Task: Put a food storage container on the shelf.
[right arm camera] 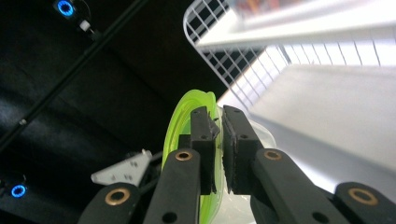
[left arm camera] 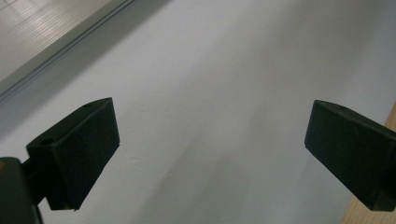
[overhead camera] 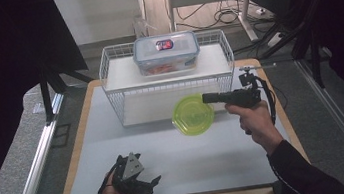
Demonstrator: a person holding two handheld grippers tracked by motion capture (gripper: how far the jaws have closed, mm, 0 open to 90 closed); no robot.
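We see the right gripper clenched on a translucent lime-green round plastic lid, centre frame; the left gripper is released.

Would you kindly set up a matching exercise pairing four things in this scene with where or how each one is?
1. green lid
2. clear food box
3. left gripper
4. white wire rack

a. open, low over the table's near edge
b. on the rack's upper shelf
c. pinched by the right gripper
d. standing at the table's far side

Pairs: 1-c, 2-b, 3-a, 4-d
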